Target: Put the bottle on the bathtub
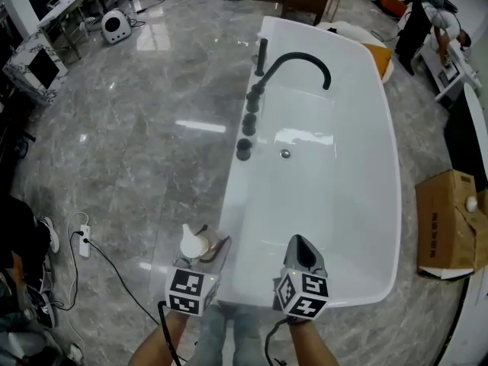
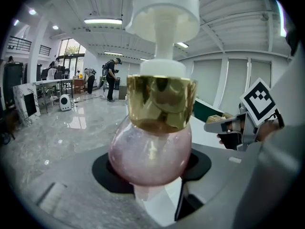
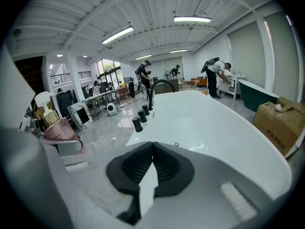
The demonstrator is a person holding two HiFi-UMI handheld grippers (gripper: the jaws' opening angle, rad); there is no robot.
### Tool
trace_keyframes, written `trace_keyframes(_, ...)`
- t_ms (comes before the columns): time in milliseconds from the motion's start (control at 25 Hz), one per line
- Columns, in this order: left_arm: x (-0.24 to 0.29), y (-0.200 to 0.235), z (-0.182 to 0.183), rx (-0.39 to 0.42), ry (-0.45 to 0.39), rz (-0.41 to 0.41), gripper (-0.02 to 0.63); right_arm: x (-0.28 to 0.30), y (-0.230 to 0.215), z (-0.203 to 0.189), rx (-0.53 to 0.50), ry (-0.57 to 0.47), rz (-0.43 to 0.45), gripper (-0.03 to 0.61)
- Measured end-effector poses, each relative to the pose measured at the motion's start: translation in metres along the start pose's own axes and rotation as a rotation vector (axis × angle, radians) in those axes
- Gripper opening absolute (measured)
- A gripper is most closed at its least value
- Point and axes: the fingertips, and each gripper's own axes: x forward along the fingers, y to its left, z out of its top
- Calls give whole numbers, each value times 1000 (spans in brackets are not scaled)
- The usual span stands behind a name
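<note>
My left gripper (image 1: 207,255) is shut on a pump bottle (image 2: 151,149) with a round pink belly, a gold collar and a white pump head (image 1: 193,243). It holds the bottle upright just left of the near end of the white bathtub (image 1: 358,204), above the floor beside the rim. In the right gripper view the bottle (image 3: 56,127) shows at the far left. My right gripper (image 1: 303,255) is shut with nothing in it, its pads touching, over the tub's near end (image 3: 214,128).
A black arched faucet (image 1: 301,61) and several black knobs (image 1: 248,122) line the tub's left rim. A cardboard box (image 1: 450,221) stands on the right. A power strip and cable (image 1: 85,240) lie on the marble floor at left. People stand in the background.
</note>
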Motion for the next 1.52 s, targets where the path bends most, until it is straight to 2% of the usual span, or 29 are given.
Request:
trace_keyframes(440, 46, 4, 26, 42, -32, -4, 245, 34, -25, 8, 44, -1, -4, 3)
trace_keyframes(680, 71, 8, 23, 41, 19, -17, 245, 52, -39, 11, 62, -8, -15, 3)
trace_keyframes(840, 88, 16, 30, 57, -4, 8, 245, 62, -46, 11, 67, 0, -21, 3)
trace_keyframes(1520, 144, 28, 37, 61, 22, 16, 245, 86, -73, 4, 105, 23, -57, 3)
